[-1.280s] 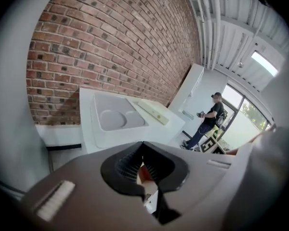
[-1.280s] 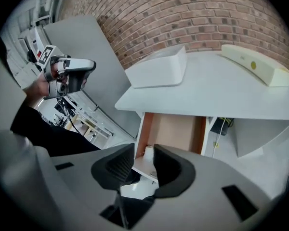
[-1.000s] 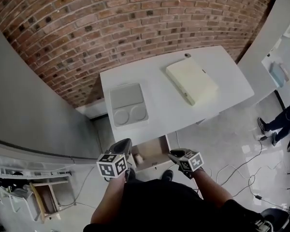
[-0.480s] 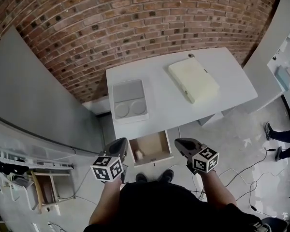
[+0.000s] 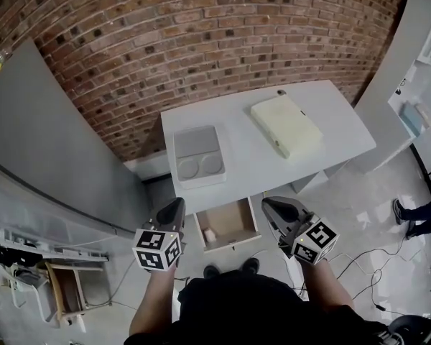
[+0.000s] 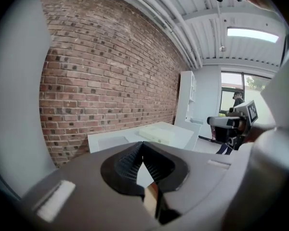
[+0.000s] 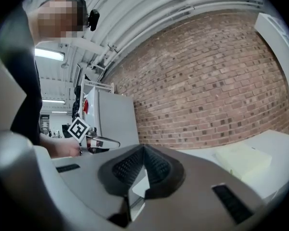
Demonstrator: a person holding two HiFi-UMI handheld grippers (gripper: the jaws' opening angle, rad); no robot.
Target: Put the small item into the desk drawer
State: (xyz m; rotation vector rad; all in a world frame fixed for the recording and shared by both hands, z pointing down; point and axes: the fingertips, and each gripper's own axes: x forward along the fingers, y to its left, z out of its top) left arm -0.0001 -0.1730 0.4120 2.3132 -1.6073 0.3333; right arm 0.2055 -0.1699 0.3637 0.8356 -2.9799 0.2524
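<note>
Left tool (image 5: 171, 208) and right tool (image 5: 273, 207) are closed, empty; a hard shove could jam the open drawer (image 5: 235, 219) holding the small item (image 5: 209, 234).

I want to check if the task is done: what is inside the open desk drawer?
One small pale item lies in the drawer, near its front left corner. The rest of its visible floor is bare. Any part under the desk top cannot be seen.
</note>
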